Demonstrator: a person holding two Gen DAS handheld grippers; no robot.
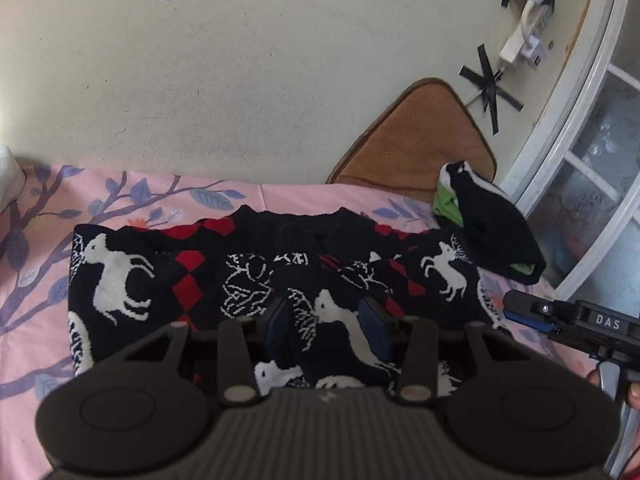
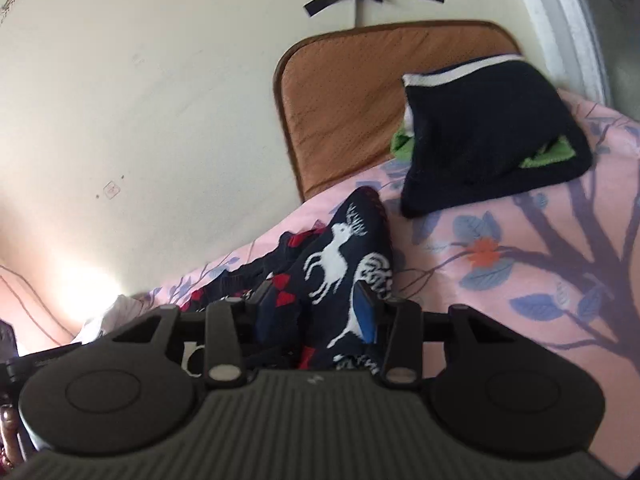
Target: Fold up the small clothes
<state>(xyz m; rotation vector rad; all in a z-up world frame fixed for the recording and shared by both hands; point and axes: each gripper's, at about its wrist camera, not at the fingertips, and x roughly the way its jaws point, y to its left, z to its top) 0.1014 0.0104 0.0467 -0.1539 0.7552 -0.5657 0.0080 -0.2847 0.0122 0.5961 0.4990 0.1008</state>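
Observation:
A small dark sweater [image 1: 208,276] with white reindeer and red diamonds lies spread on the pink floral sheet [image 1: 36,280]. My left gripper [image 1: 326,320] is shut on a bunched fold of its near edge, blue pads on either side. My right gripper [image 2: 316,308] is shut on the sweater's right part [image 2: 340,256], lifted a little off the sheet. The right gripper also shows in the left wrist view [image 1: 532,312] at the sweater's right edge.
A folded dark garment with green and white trim [image 1: 492,232] [image 2: 480,140] lies at the sheet's far right corner. A brown cushion [image 1: 416,140] leans against the cream wall. A window frame [image 1: 572,148] is at right. A power strip [image 1: 520,40] hangs on the wall.

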